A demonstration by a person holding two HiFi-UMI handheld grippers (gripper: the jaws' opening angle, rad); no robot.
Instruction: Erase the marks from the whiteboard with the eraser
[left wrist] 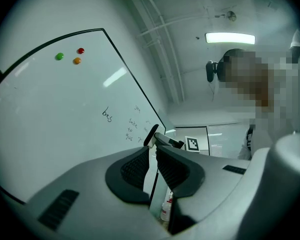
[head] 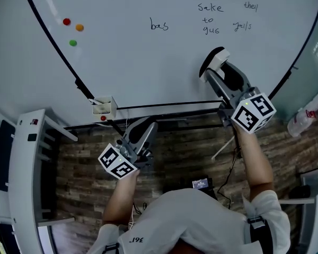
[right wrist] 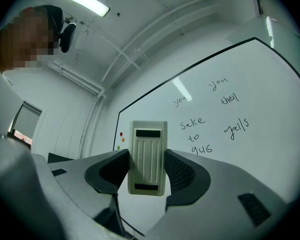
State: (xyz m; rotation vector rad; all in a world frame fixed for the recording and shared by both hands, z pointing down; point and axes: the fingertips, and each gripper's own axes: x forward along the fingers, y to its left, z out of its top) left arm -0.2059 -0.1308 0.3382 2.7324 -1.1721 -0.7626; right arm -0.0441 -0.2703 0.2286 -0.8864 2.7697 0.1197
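Observation:
The whiteboard (head: 148, 67) carries handwritten words: "bas" (head: 159, 25), "sake to gus" (head: 210, 18) and more at the upper right (head: 244, 15). My right gripper (head: 218, 70) is shut on the white eraser (head: 213, 61), held at the board below those words; whether it touches the board I cannot tell. In the right gripper view the eraser (right wrist: 148, 156) stands upright between the jaws, with the writing (right wrist: 205, 131) beyond it. My left gripper (head: 144, 130) hangs lower, below the board's bottom edge, shut with nothing held (left wrist: 151, 166).
Three coloured magnets (head: 72, 30) sit on the board's left part. A small white holder (head: 103, 108) hangs at the board's bottom left corner. White furniture (head: 26, 168) stands at the left, and a plastic bottle (head: 306, 116) at the right. The floor is wood-patterned.

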